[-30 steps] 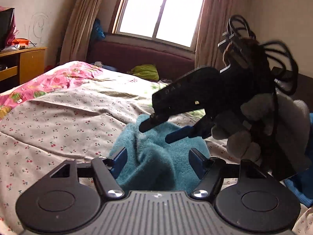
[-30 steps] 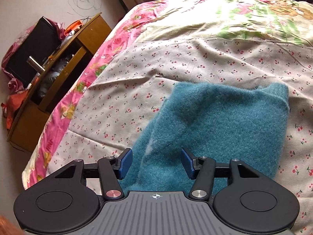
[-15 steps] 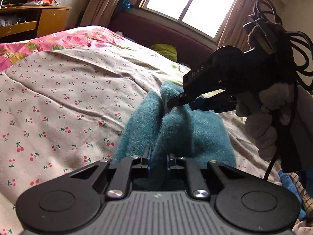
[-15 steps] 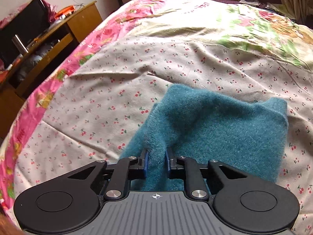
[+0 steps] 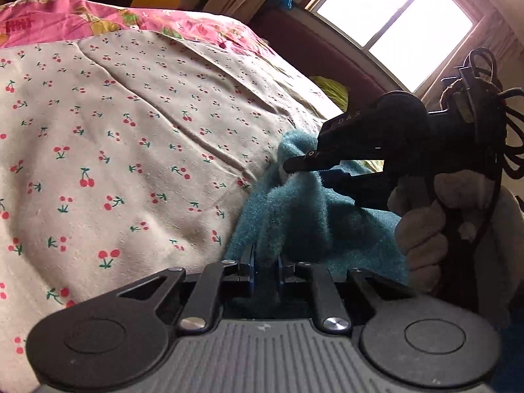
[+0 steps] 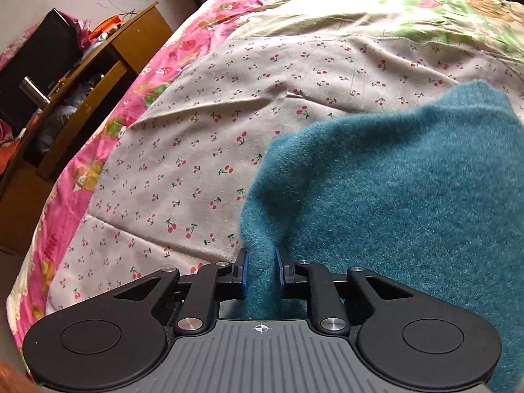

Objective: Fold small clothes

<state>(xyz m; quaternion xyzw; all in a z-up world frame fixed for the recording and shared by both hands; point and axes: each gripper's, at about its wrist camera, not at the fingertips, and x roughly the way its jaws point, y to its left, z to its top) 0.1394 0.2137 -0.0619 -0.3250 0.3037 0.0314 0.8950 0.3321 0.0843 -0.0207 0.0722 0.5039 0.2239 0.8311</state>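
Observation:
A small fuzzy teal garment (image 6: 393, 190) lies on the cherry-print bed sheet (image 6: 203, 150). My left gripper (image 5: 266, 270) is shut on a near edge of it (image 5: 294, 222), the cloth bunched between the blue pads. My right gripper (image 6: 261, 267) is shut on another edge and lifts it, so the cloth drapes up toward the camera. In the left wrist view the right gripper (image 5: 304, 168) shows from the side, pinching the teal cloth a little farther along the same edge.
A wooden desk (image 6: 82, 75) with a dark screen and clutter stands left of the bed. A pink floral bed cover (image 6: 108, 131) borders the sheet. A window (image 5: 393, 19) with curtains and a maroon bench lie behind. A green cloth (image 5: 330, 86) lies at the far end.
Both grippers were open around the teal garment's edge one second ago; they have shut on it and raised it. The left gripper has dropped lower and tilted.

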